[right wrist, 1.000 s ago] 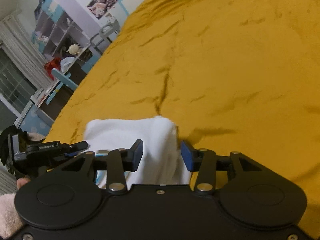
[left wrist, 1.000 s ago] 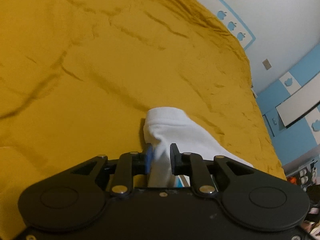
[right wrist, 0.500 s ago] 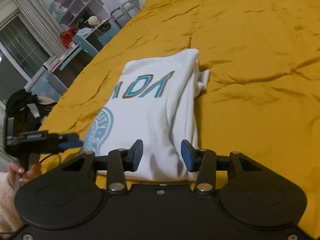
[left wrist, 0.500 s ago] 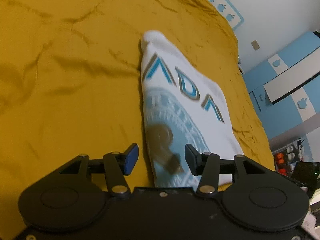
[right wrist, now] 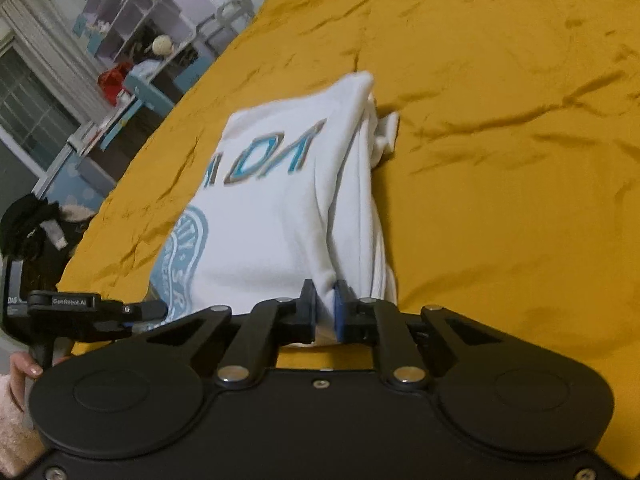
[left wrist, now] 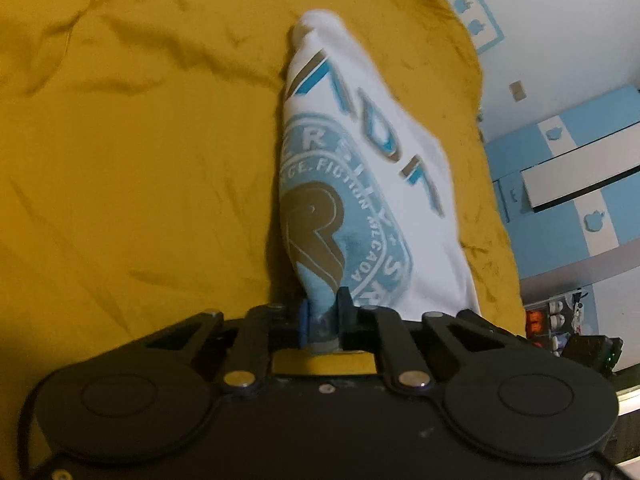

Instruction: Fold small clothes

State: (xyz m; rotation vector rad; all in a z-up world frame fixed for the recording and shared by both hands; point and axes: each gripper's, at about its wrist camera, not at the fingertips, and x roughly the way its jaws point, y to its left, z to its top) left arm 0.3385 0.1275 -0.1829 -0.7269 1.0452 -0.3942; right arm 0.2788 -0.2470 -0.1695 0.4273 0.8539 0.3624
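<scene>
A folded white shirt (left wrist: 372, 184) with blue print runs up the middle of both frames on the mustard bedspread (left wrist: 140, 160). The left gripper (left wrist: 322, 320) is clamped on its near printed edge; the right gripper (right wrist: 325, 312) is pinched onto its near plain white edge.

Each wrist camera sits low and close behind its own fingers, facing away across the mustard bedspread (left wrist: 140, 160). Both share the white printed T-shirt (right wrist: 280, 200), seen from opposite near corners.
</scene>
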